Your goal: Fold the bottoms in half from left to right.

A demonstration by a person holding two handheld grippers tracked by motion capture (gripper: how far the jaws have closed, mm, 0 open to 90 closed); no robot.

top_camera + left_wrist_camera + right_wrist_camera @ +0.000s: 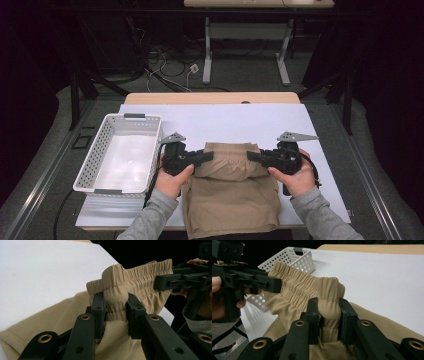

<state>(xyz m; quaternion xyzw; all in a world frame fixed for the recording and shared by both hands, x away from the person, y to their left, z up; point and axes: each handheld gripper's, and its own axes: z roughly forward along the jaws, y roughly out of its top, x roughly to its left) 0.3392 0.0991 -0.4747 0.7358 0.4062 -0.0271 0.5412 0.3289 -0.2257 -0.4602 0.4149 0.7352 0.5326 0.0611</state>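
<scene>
So this looks like a folding job on a pair of tan shorts (231, 192), lying in the lower middle of the high view on the white sheet (235, 120) that covers the table. The left gripper (206, 156) has its jaws clamped on one end of the elastic waistband (140, 277), and the right gripper (254, 156) is pinching the other end. In both gripper views you can see the fabric bunched up tight between the black pads, so both grips look solid.

Progress-wise, I'd say it's midway: the waistband end is lifted and doubled over toward the leg end near the bottom edge of the frame, but it's not laid down yet. Still to do, as far as I can judge: set the fold flat, let go, maybe fold once more, and probably drop the shorts in the white perforated basket (95, 165) sitting at the left of the frame, which has nothing in it right now.

As for brands or writing, I can't spot any label, tag or print on the shorts, the basket or the grippers
</scene>
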